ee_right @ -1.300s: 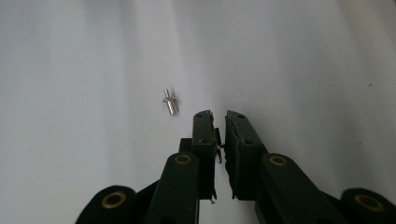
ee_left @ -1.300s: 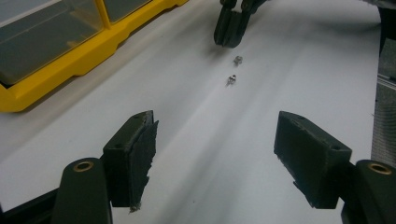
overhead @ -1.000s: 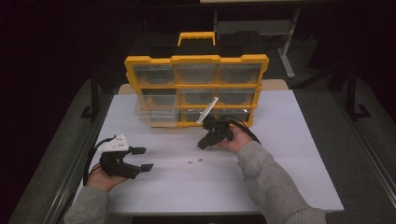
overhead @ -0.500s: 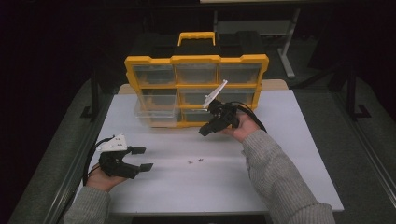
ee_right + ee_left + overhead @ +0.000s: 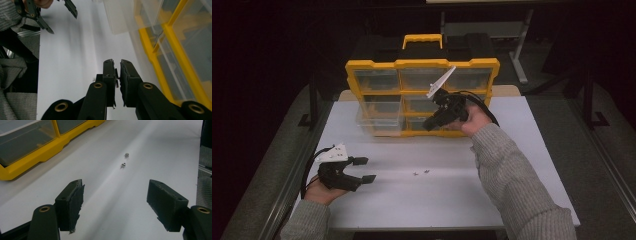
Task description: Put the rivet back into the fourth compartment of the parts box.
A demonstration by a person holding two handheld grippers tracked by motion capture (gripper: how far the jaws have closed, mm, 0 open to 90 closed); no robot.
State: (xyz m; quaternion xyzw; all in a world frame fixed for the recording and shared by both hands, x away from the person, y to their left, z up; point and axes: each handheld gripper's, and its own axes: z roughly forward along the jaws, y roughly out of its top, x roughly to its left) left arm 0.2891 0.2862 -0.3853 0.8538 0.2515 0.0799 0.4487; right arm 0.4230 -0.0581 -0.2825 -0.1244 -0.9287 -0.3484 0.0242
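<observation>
High view: over the white table (image 5: pixel 512 165), the right gripper (image 5: pixel 428 126) hangs clenched before the yellow plastic organiser with clear drawers (image 5: pixel 422 64), right of its pulled-out clear drawer (image 5: pixel 379 122). Two small metal nuts (image 5: pixel 421 173) lie at near centre; the left gripper (image 5: pixel 367 170) rests near left.

Left gripper view: its jaws stand released, empty, with the nuts (image 5: pixel 124 160) ahead.

Right gripper view: the pads (image 5: pixel 110 72) appear to pinch a tiny metal part (image 5: pixel 117 79). So slight a grip could let it slip on the way and bounce off the table, or miss the drawer (image 5: pixel 120 17).
</observation>
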